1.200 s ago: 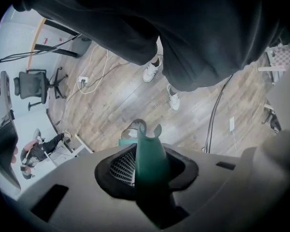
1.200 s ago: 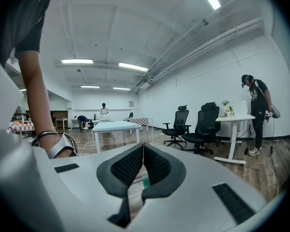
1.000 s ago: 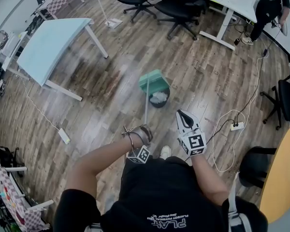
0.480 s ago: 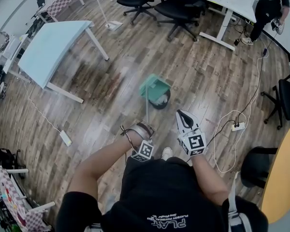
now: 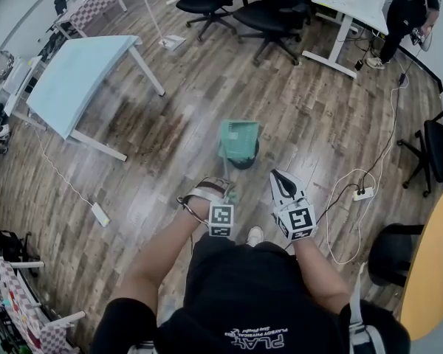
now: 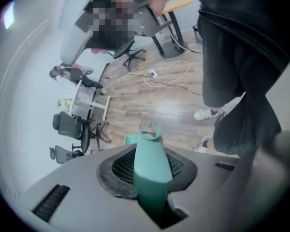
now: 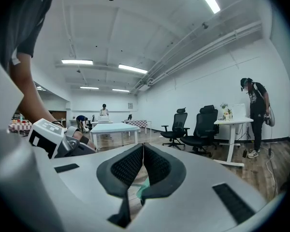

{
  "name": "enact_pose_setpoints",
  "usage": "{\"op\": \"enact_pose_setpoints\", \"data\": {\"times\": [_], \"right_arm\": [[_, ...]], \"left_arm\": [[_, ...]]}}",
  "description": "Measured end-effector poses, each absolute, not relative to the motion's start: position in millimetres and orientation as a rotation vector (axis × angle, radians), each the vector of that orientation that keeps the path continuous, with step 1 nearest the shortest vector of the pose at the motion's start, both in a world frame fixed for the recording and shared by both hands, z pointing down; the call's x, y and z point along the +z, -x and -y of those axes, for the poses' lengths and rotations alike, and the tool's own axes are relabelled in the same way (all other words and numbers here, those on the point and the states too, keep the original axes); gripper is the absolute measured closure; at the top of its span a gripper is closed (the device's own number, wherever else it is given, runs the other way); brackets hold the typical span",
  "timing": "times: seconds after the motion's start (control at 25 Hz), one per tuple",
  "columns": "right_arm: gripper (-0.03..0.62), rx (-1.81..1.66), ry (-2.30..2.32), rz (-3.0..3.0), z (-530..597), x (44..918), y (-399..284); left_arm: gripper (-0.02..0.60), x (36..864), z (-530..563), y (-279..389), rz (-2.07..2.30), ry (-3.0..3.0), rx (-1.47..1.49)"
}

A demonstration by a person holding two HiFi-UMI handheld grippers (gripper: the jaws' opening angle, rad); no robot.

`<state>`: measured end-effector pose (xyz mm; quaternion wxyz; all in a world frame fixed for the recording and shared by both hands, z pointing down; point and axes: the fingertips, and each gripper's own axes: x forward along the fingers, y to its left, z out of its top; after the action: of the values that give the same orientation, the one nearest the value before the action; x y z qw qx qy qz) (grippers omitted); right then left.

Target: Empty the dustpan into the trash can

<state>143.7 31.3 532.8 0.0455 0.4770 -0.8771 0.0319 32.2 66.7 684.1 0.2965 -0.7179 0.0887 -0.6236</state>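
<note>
Head view: the left gripper (image 5: 220,195) sits low centre and carries the green dustpan (image 5: 240,137) out at its twelve o'clock. The pan hangs directly over the dark trash can (image 5: 244,162), covering most of the can's mouth, so we cannot see what lies inside. The right gripper (image 5: 279,177) hovers at three o'clock of the left one, apart from pan and can. A pale table (image 5: 81,68) stands well apart at ten o'clock. Left gripper view: the jaws are partly drawn in and clamped on the teal handle (image 6: 150,170), which fills the gap between the pads. They have just been closing a little further on it, and the pan end shows beyond at twelve o'clock. Right gripper view: the pads meet at their tips and grip nothing; only a sliver of teal shows beyond them through the lower gap. We judge the step in hand to be the tipping of the pan over the can. The next move calls for rolling the handle until the pan's mouth faces down inside the rim. The grip should be firm enough that the thin handle does not twist in the pads.
</note>
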Motion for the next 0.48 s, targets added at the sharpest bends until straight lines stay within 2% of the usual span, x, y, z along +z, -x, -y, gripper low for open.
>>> {"op": "enact_pose_setpoints", "data": {"times": [0.48], "right_arm": [[0.571,0.105,-1.443,2.670,-26,538,-143]], "left_arm": [[0.483,630,14,-2,-0.984,2.253,-1.549]]}}
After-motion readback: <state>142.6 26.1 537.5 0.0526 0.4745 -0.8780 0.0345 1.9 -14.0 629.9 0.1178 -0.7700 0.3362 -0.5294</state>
